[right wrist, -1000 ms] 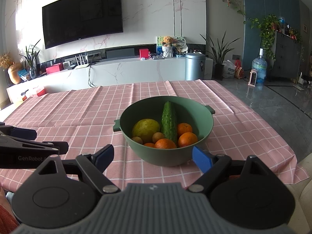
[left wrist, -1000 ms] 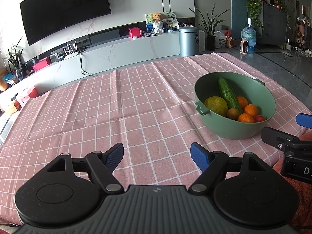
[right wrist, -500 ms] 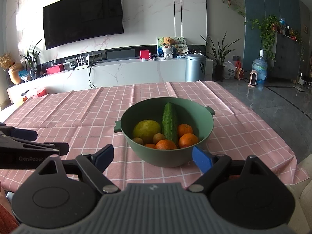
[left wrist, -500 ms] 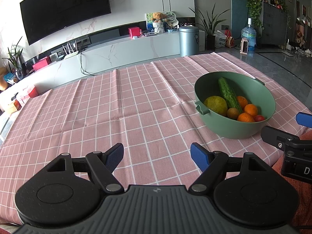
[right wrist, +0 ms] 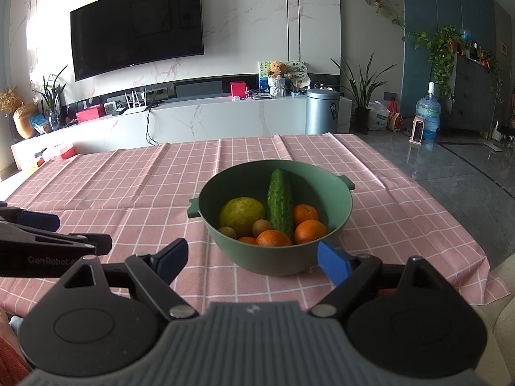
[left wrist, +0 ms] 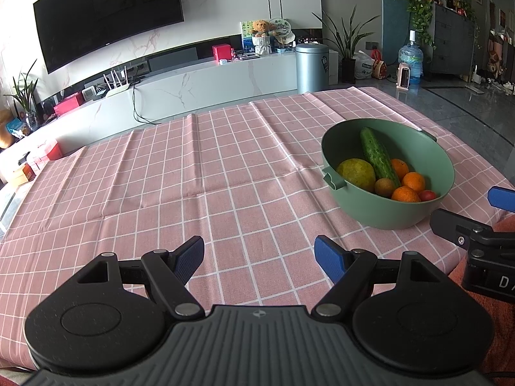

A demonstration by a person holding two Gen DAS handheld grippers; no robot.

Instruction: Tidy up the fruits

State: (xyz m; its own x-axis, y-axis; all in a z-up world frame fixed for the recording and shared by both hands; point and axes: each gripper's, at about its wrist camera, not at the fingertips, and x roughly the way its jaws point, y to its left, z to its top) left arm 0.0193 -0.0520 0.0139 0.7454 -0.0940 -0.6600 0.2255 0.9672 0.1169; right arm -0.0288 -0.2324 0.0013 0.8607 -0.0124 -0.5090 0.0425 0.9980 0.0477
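Fruits (right wrist: pixel 273 222) piled in green bowl (right wrist: pixel 334 202) on checked tablecloth (left wrist: pixel 193 167) | right gripper (right wrist: pixel 249 257) has edged nearer, wide, empty | left gripper (left wrist: pixel 259 254) unmoved, wide, empty | stage unclear

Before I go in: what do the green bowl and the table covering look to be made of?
The green bowl looks like matte moulded plastic: even colour, soft dull sheen, handle tabs formed in one piece with the rim. Glazed ceramic can't be ruled out. The table covering looks like thin woven cloth, pink with white checks: fold creases show and its edge drapes loosely.
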